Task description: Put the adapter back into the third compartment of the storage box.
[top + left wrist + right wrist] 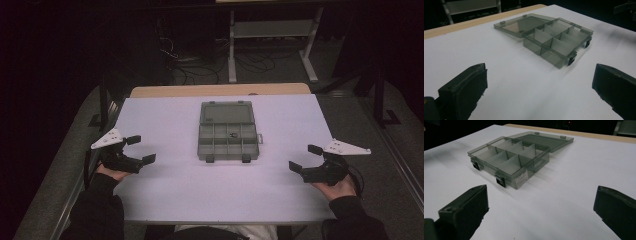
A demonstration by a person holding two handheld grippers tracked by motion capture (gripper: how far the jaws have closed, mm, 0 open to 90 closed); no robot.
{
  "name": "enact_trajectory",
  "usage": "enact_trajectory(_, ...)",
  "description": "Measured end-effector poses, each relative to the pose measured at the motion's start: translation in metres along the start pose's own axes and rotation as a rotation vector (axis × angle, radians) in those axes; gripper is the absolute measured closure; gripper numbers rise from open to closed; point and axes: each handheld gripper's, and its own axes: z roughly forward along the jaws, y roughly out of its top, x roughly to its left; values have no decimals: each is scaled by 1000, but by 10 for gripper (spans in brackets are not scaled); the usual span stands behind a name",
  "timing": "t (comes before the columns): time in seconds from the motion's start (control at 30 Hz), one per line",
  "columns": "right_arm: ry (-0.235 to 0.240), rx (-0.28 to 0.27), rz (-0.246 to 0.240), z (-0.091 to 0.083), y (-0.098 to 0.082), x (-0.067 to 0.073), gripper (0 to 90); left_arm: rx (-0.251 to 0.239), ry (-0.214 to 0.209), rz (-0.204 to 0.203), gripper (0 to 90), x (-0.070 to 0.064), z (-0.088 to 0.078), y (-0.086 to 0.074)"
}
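Smoky grey translucent plastic makes up the compartment box (228,141) that sits in the middle of our white-covered desk (165,195), its flat hinged lid (225,113) thrown open and lying on the far side. Our left gripper (140,149) waits near the left edge and our right gripper (303,157) near the right edge, both with jaws spread wide and holding nothing, both well apart from the box. We judge the box light and slick, so a push from one side alone would likely skate it across the smooth cover. Its two dark latches (501,180) jut from the near wall and could catch a jaw. A small dark piece (233,134) seems to lie in one compartment; tilting the box might spill it.
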Motion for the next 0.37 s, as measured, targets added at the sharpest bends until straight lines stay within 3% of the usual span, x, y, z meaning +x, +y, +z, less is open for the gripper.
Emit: enact_trajectory(0.37,-8,59,27,6,-9,-10,0,23,-21,-2,0,0,6,0)
